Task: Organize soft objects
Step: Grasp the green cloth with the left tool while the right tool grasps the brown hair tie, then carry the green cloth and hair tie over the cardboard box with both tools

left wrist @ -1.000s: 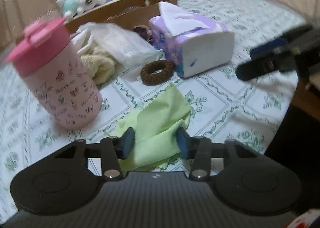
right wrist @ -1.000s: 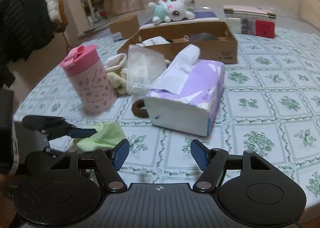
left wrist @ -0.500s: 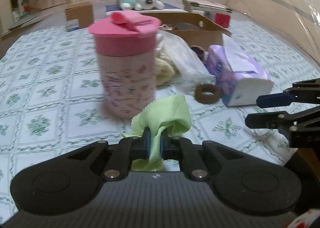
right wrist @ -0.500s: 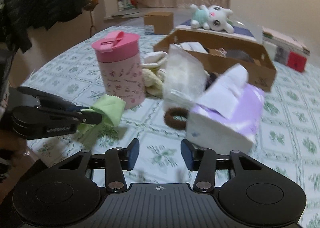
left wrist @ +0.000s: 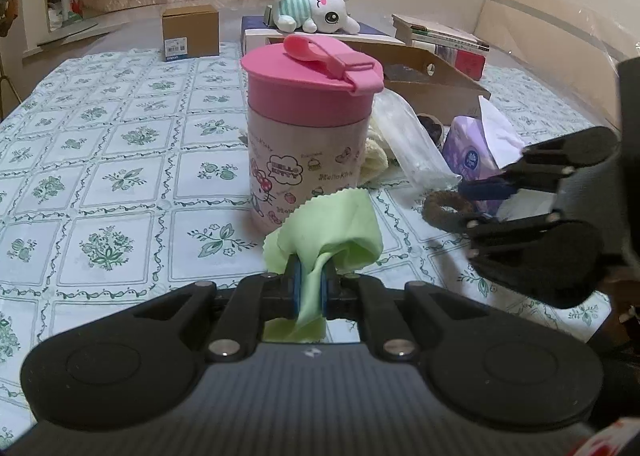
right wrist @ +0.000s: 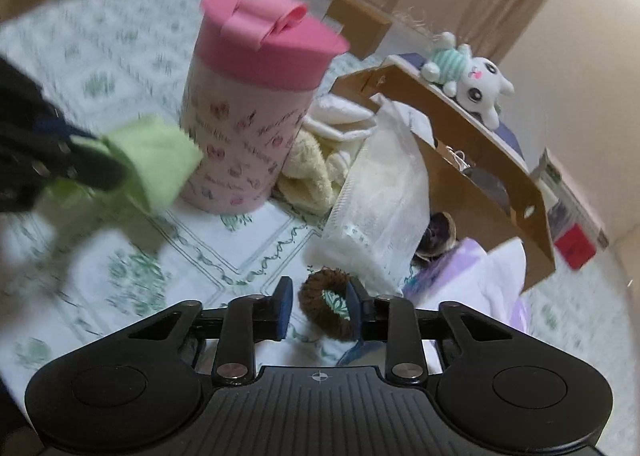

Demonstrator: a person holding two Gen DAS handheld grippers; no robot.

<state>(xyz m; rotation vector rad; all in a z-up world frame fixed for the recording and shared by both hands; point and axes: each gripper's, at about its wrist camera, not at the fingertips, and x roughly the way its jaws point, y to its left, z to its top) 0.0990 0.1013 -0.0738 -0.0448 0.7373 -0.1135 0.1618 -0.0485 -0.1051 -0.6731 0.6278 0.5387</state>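
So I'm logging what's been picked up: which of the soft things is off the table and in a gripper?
The green cloth, pinched in the left gripper. The brown scrunchie lies on the table between the right gripper's open fingers.

Pink-lidded tumbler [left wrist: 312,132] stands upright as the central obstacle, directly ahead of the left gripper [left wrist: 310,282]. To the tumbler's left, open tablecloth [left wrist: 112,160] offers free passage. To its right, a clear plastic bag [right wrist: 380,192], cream towel [right wrist: 308,172], tissue pack [left wrist: 472,152] and cardboard box [right wrist: 480,176] crowd together, blocking passage.
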